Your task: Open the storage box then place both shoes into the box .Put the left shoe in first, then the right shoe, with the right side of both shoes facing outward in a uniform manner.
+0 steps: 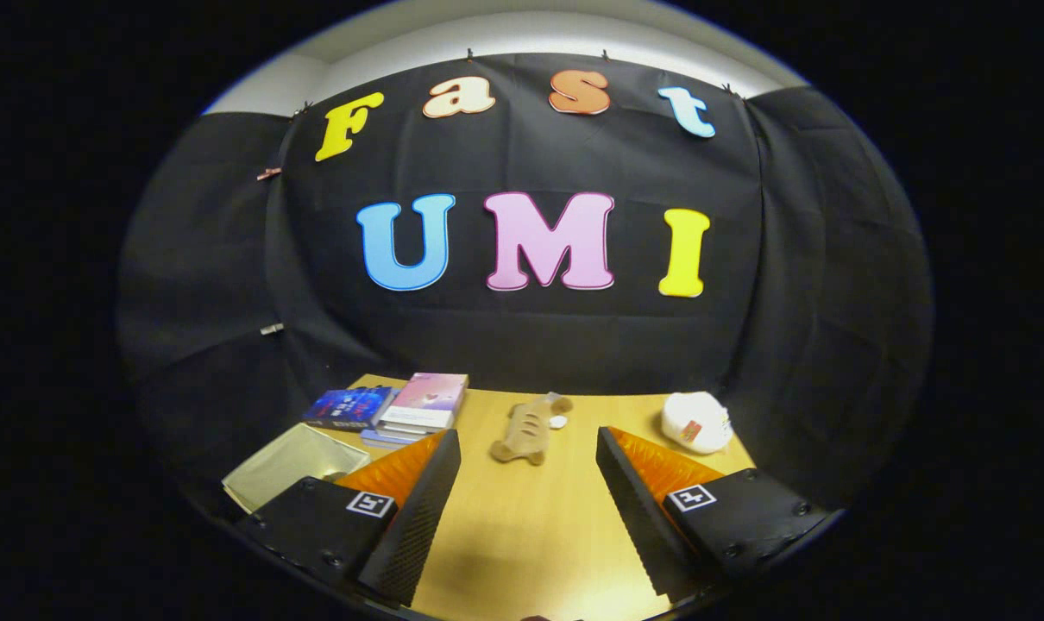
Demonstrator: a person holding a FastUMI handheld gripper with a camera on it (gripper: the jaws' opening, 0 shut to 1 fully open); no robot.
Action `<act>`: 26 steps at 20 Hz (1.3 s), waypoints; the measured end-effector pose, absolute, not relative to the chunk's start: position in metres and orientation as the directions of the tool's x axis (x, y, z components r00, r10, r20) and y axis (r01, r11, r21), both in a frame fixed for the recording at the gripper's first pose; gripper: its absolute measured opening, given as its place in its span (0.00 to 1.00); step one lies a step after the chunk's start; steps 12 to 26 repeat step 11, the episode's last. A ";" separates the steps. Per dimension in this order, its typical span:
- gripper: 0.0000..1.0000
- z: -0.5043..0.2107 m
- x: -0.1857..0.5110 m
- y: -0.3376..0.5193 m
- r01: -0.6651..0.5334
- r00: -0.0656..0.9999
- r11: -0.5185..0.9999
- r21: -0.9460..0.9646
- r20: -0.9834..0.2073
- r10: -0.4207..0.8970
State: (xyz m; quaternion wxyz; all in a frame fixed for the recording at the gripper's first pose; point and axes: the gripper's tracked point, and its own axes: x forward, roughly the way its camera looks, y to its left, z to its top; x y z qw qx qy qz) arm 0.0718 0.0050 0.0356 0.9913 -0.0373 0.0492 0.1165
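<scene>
Hovering with jaws spread wide and empty, gripper has what looks like the storage box just left.

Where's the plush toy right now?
In the gripper view, the plush toy lies on the table just beyond the open hand-held gripper, between the stacked books and the white bundle.

The camera rides on the gripper, low over the table, facing the booth wall at 12 o'clock; fingers spread wide apart at 6 o'clock.
</scene>
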 end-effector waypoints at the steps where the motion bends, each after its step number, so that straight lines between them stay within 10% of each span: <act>1: 0.99 0.035 0.071 -0.004 -0.224 0.971 0.972 -0.068 -0.099 0.216; 26: 0.98 -0.025 0.059 -0.047 -0.211 0.965 0.976 -0.050 -0.169 0.200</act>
